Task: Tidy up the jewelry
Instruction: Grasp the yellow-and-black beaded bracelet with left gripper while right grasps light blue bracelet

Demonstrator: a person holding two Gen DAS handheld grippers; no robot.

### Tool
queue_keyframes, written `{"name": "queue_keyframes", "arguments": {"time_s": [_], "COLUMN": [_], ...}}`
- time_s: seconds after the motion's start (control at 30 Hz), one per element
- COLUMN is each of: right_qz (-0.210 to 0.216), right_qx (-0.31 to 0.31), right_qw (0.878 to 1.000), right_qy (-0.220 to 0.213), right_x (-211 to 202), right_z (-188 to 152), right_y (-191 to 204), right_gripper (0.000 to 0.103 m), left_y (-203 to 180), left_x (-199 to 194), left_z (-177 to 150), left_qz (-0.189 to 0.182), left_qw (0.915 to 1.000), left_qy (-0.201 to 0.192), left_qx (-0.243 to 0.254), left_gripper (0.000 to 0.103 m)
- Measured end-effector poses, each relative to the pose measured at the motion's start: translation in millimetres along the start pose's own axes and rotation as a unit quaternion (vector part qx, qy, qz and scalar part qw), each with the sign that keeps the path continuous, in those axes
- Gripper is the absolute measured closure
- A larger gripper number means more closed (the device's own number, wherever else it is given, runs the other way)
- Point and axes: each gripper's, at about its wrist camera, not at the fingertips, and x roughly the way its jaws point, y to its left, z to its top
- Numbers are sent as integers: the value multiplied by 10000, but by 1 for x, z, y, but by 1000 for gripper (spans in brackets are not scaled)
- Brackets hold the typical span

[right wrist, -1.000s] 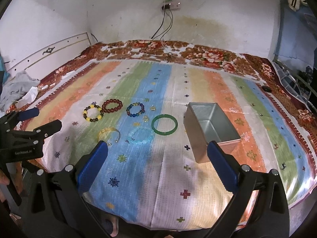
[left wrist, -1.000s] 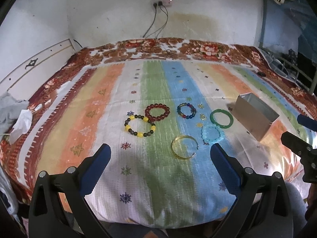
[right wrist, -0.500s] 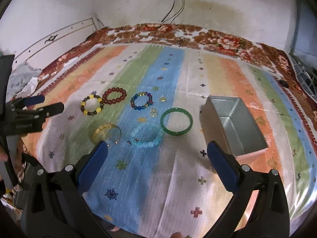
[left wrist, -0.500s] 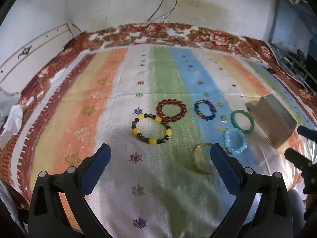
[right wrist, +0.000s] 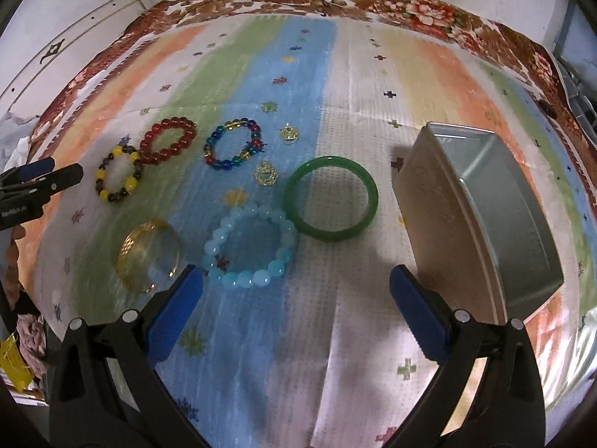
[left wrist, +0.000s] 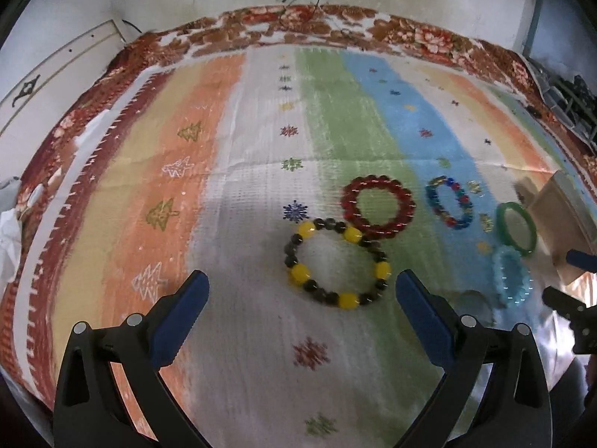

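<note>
Jewelry lies spread on a striped woven bedspread [left wrist: 261, 194] w/ a floral border.

Left wrist view: left gripper [left wrist: 302, 310] hangs low over the cloth, its blue-padded fingers [left wrist: 181, 315] spread wide w/ nothing between them. Just ahead sits a yellow-and-dark bead bracelet [left wrist: 337, 263], round glossy beads, touching a red bead bracelet [left wrist: 377, 207] behind it. Further right: a multicolour bead bracelet [left wrist: 449, 201], a smooth green bangle [left wrist: 516, 229] and a pale blue bead bracelet [left wrist: 511, 280], all blurred by motion. A metal tin [left wrist: 563, 220] is cut off at the right edge, only its side wall showing. Right gripper's tips [left wrist: 571, 280] poke in at the right edge; can't tell their gap here. A gold piece near the right finger is too smeared to make out.

Right wrist view: right gripper [right wrist: 296, 300] also has fingers [right wrist: 418, 311] wide apart, holding nothing. Pale blue bead bracelet [right wrist: 252, 246] lies just ahead, frosted beads, touching the green bangle [right wrist: 332, 198]. A gold mesh-textured cuff [right wrist: 147, 255] sits left of it, part blurred. Two small gold charms [right wrist: 266, 175] lie between the bangle and multicolour bracelet [right wrist: 233, 149]; detail too small to read. Red [right wrist: 168, 142] and yellow-dark [right wrist: 117, 177] bracelets sit further left. Rectangular brushed-metal tin [right wrist: 481, 220] stands right of the bangle, well apart. Left gripper [right wrist: 37, 183] shows at the left edge, partly cut off.
</note>
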Motion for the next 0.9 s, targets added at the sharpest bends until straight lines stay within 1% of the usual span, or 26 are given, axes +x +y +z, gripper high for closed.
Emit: {"name": "queue_keyframes", "arguments": {"time_s": [0.03, 0.07, 0.1, 0.13, 0.2, 0.3, 0.37, 0.43, 0.47, 0.53, 0.6, 0.7, 0.73, 0.8, 0.83, 0.87, 0.9], "right_qz": [-17, -11, 12, 13, 0, -57, -66, -59, -97, -171, -131, -232, -261, -246, -245, -246, -258], "right_qx": [21, 45, 80, 102, 143, 140, 140, 174, 155, 113, 156, 76, 59, 38, 43, 59, 68], "right_qw": [10000, 9999, 9998, 9997, 9993, 9991, 9987, 9983, 9983, 9982, 9980, 9979, 9979, 9980, 9980, 9981, 9980], "right_qy": [36, 103, 170, 224, 338, 404, 476, 557, 555, 568, 598, 603, 598, 589, 578, 568, 581], "right_x": [3, 7, 11, 15, 22, 29, 34, 41, 42, 45, 48, 50, 51, 50, 50, 49, 49], "right_z": [1, 2, 3, 5, 7, 9, 11, 11, 12, 14, 16, 17, 16, 17, 18, 18, 19], "right_y": [0, -1, -2, -2, -3, -3, -2, -3, -2, 0, -1, 1, 2, 4, 6, 7, 8], "right_gripper": [5, 7, 10, 13, 14, 14, 15, 15, 15, 15, 16, 18, 20, 28, 36, 40, 41], "left_y": [2, 4, 7, 9, 10, 7, 7, 8, 7, 5, 3, 0, -1, -4, -5, -6, -7], "left_x": [5, 10, 14, 20, 31, 43, 48, 53, 56, 59, 60, 60, 60, 60, 60, 59, 59], "left_z": [2, 3, 5, 6, 9, 12, 15, 16, 15, 14, 13, 12, 12, 11, 11, 11, 11], "left_qz": [32, 32, -1, -47, -76, -31, -42, -65, -59, -9, 41, 126, 144, 130, 123, 104, 85], "left_qw": [10000, 9999, 9999, 9997, 9992, 9986, 9983, 9981, 9978, 9976, 9974, 9972, 9971, 9968, 9968, 9968, 9967], "left_qy": [43, 101, 160, 253, 393, 476, 521, 578, 617, 609, 584, 542, 530, 520, 515, 510, 512], "left_qx": [34, 33, 2, -33, 45, 221, 239, 222, 235, 340, 418, 501, 526, 587, 603, 615, 625], "left_gripper": [5, 6, 9, 15, 21, 24, 24, 28, 29, 29, 28, 28, 30, 35, 38, 40, 45]}}
